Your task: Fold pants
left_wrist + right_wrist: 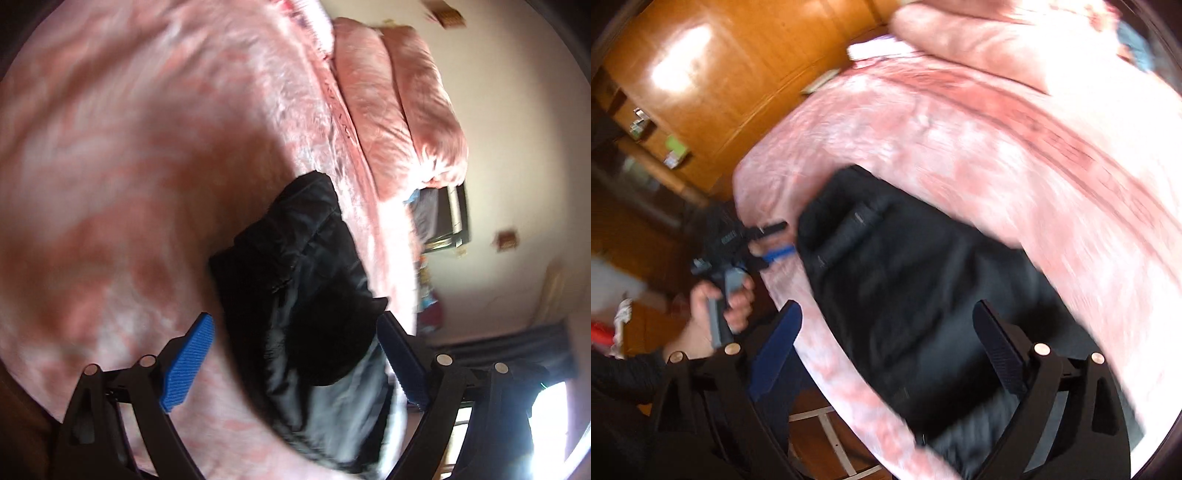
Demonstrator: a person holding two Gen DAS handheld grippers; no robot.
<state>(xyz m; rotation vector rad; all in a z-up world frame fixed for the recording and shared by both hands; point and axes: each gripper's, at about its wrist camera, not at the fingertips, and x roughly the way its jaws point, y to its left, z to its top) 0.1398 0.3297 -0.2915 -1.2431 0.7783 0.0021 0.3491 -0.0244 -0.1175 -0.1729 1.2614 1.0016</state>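
The black, shiny-fabric pants (923, 295) lie bunched at centre frame on the pink patterned bedspread (997, 140). Both the left tool (295, 354) and right tool (890, 350) hang spread apart, gripping nothing. Likely between folds; next, grasp an edge.

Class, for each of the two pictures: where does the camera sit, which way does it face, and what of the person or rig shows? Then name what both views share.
Left wrist: sits on the left gripper, facing down its open blue fingers at black pants on a pink bedspread, pillows beyond.
Right wrist: sits on the right gripper, jaws open, facing the pants, a wooden wardrobe, and the person's hand holding the left gripper.
Shared: pants and bedspread.
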